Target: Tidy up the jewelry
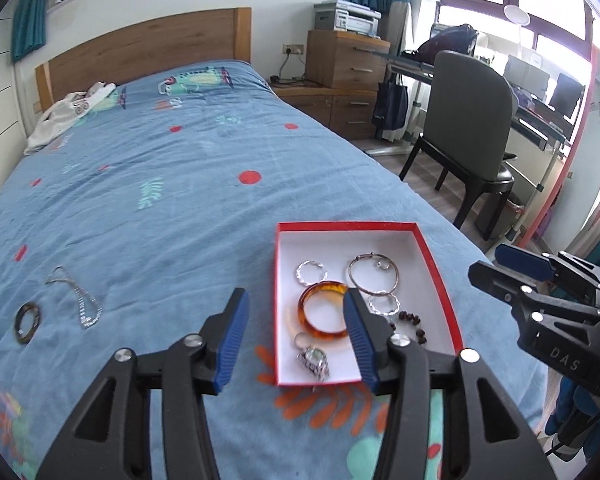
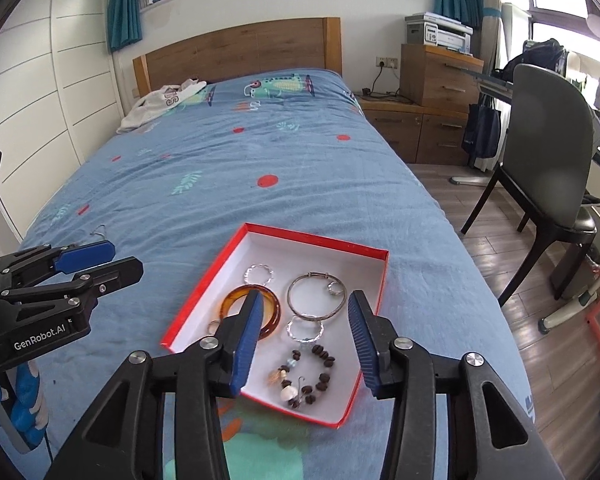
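The bed (image 1: 180, 168) is wearing a blue cover with red dots, teal leaves and orange prints. The box (image 2: 204, 300) is showing red walls and a white inside. In it an amber bangle (image 1: 320, 312), silver rings (image 2: 316, 294) and a brown bead bracelet (image 2: 320, 376) are lying. Both grippers' pads are showing blue on black.

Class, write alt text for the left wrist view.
A red box holding bangles, rings, beads and a watch sits on a blue bedspread. The open left tool hangs above it. A dark ring and chain lie outside.
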`<action>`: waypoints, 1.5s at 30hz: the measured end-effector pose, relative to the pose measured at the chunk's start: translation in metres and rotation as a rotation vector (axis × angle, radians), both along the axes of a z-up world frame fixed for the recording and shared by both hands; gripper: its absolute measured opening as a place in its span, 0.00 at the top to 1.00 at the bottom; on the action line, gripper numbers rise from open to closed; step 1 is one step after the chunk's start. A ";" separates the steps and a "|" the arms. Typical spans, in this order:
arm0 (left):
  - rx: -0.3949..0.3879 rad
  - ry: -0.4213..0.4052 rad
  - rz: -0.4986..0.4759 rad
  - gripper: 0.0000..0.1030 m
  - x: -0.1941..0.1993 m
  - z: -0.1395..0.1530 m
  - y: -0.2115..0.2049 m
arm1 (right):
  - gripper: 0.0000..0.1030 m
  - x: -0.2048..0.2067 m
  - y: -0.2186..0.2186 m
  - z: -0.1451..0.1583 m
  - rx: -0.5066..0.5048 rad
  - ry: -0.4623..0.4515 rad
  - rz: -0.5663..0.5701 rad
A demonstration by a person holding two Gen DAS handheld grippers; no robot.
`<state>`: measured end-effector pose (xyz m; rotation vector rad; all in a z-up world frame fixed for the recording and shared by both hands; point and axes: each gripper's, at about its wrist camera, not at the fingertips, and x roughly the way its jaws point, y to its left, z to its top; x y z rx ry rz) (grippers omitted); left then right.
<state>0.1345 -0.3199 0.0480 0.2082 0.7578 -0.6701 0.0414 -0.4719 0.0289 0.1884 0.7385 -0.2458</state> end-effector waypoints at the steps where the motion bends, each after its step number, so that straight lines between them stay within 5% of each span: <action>1: -0.001 -0.003 0.004 0.52 -0.003 0.002 0.004 | 0.54 -0.004 0.004 0.003 -0.002 -0.004 0.000; 12: -0.022 -0.036 0.099 0.52 -0.037 0.027 0.074 | 0.52 -0.044 0.043 0.025 -0.005 -0.021 -0.004; 23: -0.018 -0.055 0.212 0.52 -0.036 0.020 0.163 | 0.43 -0.048 0.094 0.034 -0.010 -0.021 0.035; 34: 0.026 -0.033 0.347 0.51 0.007 -0.022 0.267 | 0.42 0.006 0.161 0.013 0.003 0.024 0.180; 45: 0.030 0.002 0.376 0.51 0.092 -0.067 0.315 | 0.42 0.122 0.218 -0.033 0.069 0.074 0.367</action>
